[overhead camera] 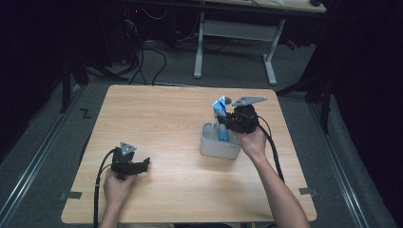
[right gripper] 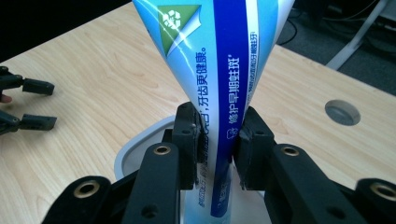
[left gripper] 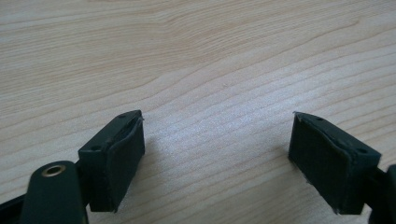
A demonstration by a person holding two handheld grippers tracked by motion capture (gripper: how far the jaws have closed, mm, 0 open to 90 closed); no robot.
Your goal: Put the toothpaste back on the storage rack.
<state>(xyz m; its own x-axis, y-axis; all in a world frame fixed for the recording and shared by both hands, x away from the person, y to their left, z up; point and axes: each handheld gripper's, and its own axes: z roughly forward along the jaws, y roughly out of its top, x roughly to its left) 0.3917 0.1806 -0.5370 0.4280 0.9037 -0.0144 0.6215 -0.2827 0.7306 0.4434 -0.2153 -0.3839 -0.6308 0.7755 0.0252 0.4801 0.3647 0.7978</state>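
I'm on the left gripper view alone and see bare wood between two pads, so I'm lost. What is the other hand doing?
Observer: The right claw is shut on a blue toothpaste tube.
Operator: Where is the tube?
Observer: It stands upright with its lower end inside a grey holder.
Operator: And my claw?
Observer: The left claw is open near the table's front left, well apart from the holder.

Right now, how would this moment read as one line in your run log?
right gripper: shut on toothpaste tube | tube: upright, lower end in grey holder | left gripper: open, over bare table
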